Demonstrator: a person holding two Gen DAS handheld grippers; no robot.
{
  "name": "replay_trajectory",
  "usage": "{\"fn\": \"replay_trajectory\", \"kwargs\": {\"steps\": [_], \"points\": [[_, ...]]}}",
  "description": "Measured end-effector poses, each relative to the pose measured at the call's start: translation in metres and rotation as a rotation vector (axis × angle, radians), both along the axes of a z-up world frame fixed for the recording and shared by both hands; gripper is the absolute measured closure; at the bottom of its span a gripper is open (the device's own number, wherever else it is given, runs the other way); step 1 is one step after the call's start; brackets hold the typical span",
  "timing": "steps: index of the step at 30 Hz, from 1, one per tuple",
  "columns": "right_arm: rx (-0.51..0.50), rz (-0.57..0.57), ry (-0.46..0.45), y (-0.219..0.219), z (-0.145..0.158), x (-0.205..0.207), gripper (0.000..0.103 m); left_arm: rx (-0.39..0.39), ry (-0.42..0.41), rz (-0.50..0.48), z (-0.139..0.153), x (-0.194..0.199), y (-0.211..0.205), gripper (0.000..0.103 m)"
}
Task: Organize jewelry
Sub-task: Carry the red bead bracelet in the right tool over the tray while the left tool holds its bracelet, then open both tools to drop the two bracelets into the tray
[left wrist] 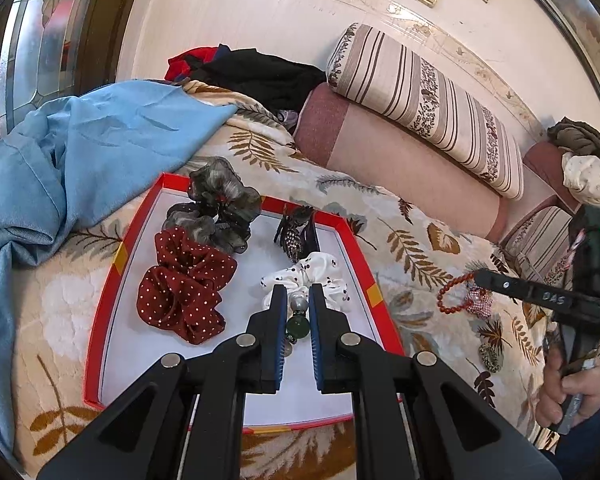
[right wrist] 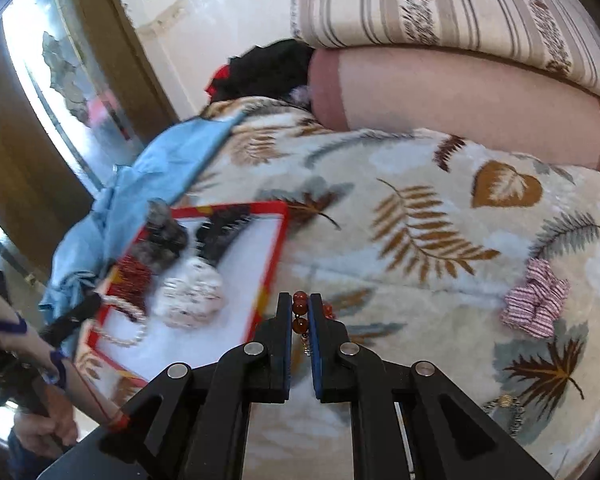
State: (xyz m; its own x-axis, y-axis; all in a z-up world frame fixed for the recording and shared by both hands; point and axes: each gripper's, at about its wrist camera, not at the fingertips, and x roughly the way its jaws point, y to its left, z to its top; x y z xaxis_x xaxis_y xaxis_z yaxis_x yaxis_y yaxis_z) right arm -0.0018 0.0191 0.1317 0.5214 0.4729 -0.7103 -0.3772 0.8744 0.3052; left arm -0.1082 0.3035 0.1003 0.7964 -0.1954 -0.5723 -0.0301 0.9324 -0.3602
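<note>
A red-rimmed white tray [left wrist: 112,264] lies on the leaf-patterned blanket. In it are a dark red dotted scrunchie [left wrist: 184,288], a grey scrunchie [left wrist: 220,196], a white dotted scrunchie [left wrist: 324,276] and a dark hair claw [left wrist: 296,228]. My left gripper [left wrist: 298,292] is shut on a bracelet of green and grey beads [left wrist: 298,322] above the tray. My right gripper [right wrist: 300,300] is shut on a red-brown bead bracelet [right wrist: 300,312], which also shows in the left wrist view [left wrist: 452,292], just right of the tray [right wrist: 278,240]. A pearl bracelet [right wrist: 124,316] hangs at the left gripper in the right wrist view.
A pink striped bow [right wrist: 536,300] lies on the blanket [right wrist: 420,184] to the right. A blue cloth [left wrist: 80,148] is bunched left of the tray. Striped and pink bolster cushions [left wrist: 420,96] line the wall behind. Dark clothes [left wrist: 260,72] lie at the back.
</note>
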Motion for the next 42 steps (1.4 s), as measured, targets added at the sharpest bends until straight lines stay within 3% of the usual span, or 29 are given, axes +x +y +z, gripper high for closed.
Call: {"fn": "replay_trajectory", "kwargs": {"steps": [9, 19, 32, 37, 42], "points": [[0.069, 0.119, -0.002, 0.057, 0.019, -0.012, 0.095, 0.006, 0.015, 0.008, -0.004, 0.003, 0.005, 0.093], [0.035, 0.211, 0.077, 0.12, -0.02, -0.015, 0.095, 0.005, 0.069, 0.038, -0.03, 0.017, 0.012, 0.093], [-0.055, 0.18, 0.153, 0.13, -0.069, 0.007, 0.094, 0.047, 0.099, 0.055, -0.046, 0.027, 0.008, 0.093], [-0.054, 0.178, 0.156, 0.125, -0.07, 0.007, 0.093, 0.059, 0.098, 0.063, -0.045, 0.027, 0.009, 0.092], [-0.02, 0.18, 0.14, 0.118, -0.055, 0.005, 0.093, 0.068, 0.077, 0.072, -0.035, 0.022, 0.008, 0.076]]}}
